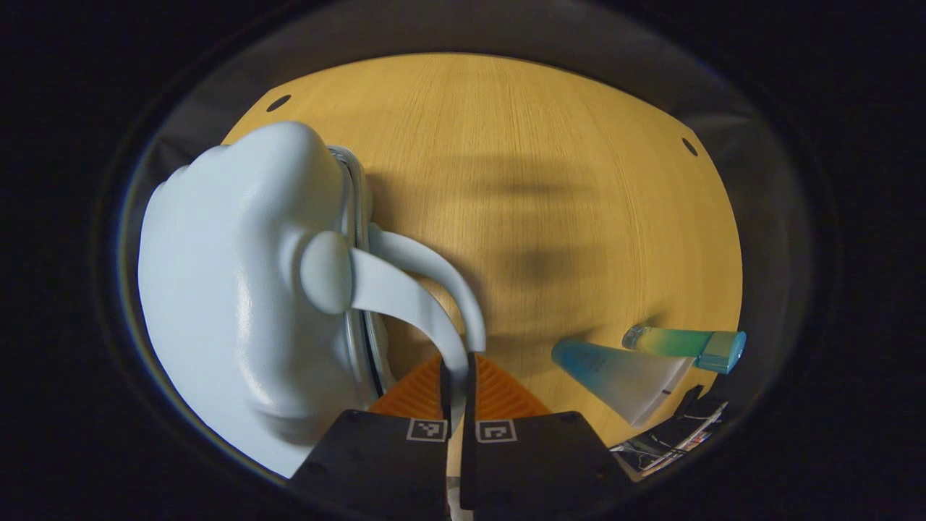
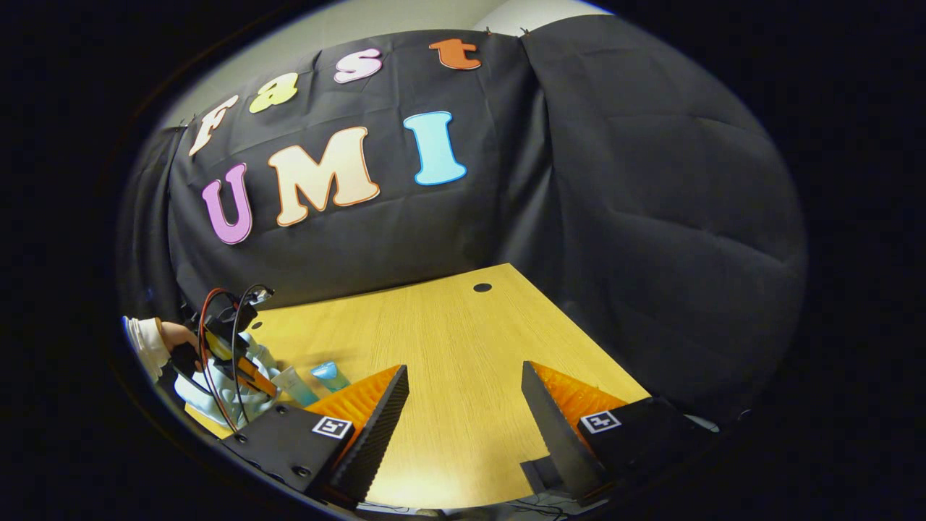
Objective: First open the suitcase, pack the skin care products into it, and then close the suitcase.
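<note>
suitcase (image 1: 239, 289) closed, lying flat left of left gripper (image 1: 456, 376), handle (image 1: 412, 297) pinched between its fingers | two tubes (image 1: 629, 369) right, caps pointing right | right gripper (image 2: 463, 405) fingers apart over table (image 2: 463, 325)

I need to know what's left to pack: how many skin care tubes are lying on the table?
2. A frosted tube with a blue cap lies near the left gripper; a green-to-teal tube lies just beyond it. Both are outside the suitcase, which may hide others.
</note>
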`<state>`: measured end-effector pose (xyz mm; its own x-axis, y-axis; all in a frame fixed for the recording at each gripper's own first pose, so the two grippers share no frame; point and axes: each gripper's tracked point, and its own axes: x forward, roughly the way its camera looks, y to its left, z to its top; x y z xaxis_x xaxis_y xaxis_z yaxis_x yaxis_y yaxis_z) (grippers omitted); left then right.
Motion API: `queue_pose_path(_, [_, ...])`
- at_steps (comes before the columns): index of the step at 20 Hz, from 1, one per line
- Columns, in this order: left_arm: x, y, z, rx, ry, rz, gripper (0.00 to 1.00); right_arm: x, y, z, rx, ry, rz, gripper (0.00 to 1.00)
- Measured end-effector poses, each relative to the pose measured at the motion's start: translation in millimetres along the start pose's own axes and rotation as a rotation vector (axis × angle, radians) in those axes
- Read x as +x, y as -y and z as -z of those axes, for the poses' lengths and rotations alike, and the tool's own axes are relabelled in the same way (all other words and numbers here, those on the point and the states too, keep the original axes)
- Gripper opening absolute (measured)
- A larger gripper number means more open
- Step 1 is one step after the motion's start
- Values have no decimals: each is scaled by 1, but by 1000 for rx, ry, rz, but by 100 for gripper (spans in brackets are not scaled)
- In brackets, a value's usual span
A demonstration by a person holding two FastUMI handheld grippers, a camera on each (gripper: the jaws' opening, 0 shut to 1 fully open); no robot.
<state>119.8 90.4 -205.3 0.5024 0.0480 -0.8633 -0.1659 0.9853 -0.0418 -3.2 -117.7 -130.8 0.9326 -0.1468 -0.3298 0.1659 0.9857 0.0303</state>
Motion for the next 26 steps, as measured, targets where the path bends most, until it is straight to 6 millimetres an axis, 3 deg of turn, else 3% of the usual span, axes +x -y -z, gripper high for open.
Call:
queue_pose_path(6, [-13,5,-2,-12,26,-5,0,10,-2,0,-9,-12,-35,98])
queue_pose_path(7, [-18,7,-3,-26,32,10,0,12,-3,1,-12,-15,-45,95])
queue_pose_path(12, [-45,15,-12,-73,106,99,0,25,-19,1,-31,-26,-121,98])
queue_pose_path(16, [-70,12,-22,-81,190,97,0,33,-34,-1,-48,-23,-191,95])
queue_pose_path(18, [-85,10,-23,-102,228,109,0,36,-38,-1,-59,-27,-220,98])
queue_pose_path(22, [-119,-10,-31,-170,312,136,0,42,-54,-5,-81,-36,-258,98])
queue_pose_path(26, [-163,-55,-36,-215,409,130,0,40,-77,-16,-111,-4,-277,98])
